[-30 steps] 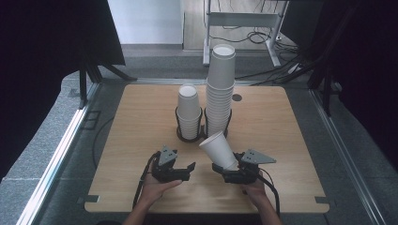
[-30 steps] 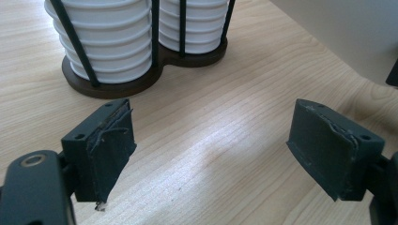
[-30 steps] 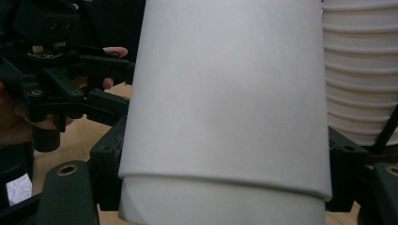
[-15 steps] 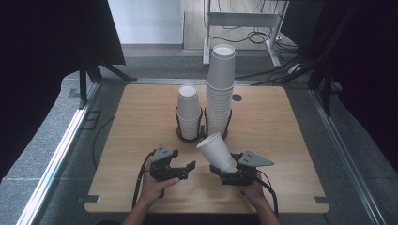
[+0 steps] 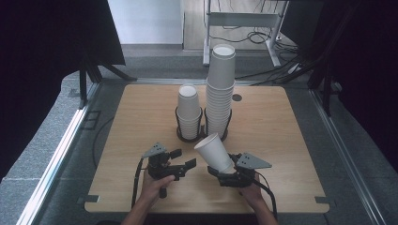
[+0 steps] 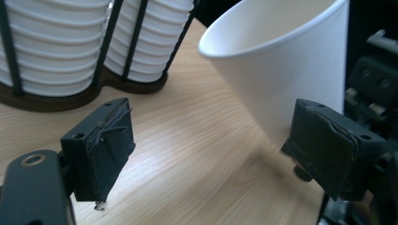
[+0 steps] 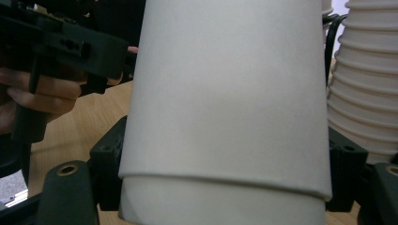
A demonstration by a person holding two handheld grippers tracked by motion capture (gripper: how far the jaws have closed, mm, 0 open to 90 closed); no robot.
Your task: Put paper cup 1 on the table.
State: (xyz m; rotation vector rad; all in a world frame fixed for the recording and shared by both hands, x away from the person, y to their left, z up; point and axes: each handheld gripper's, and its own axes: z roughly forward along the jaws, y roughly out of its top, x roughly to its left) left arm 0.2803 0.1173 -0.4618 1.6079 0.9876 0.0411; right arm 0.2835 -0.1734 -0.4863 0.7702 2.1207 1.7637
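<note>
Cup's off the stack and in hand, probably two nested ones that need pulling apart.

The right tongs [image 5: 224, 172] are clamped on the base of a tilted paper cup [image 5: 213, 151], held over the near middle of the desk [image 5: 291, 140], mouth toward the two cup stacks [image 5: 219, 89]. The left tongs [image 5: 184, 166] sit just beside the cup, jaws slightly apart, gripping nothing; I'd guess they grab the outer cup next. Plenty of bare desk either side, rack close behind.

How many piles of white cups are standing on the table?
2. A short stack stands in the left ring of the black wire holder, and a tall stack in the right ring. Another cup, maybe two nested, is in the right gripper.
</note>
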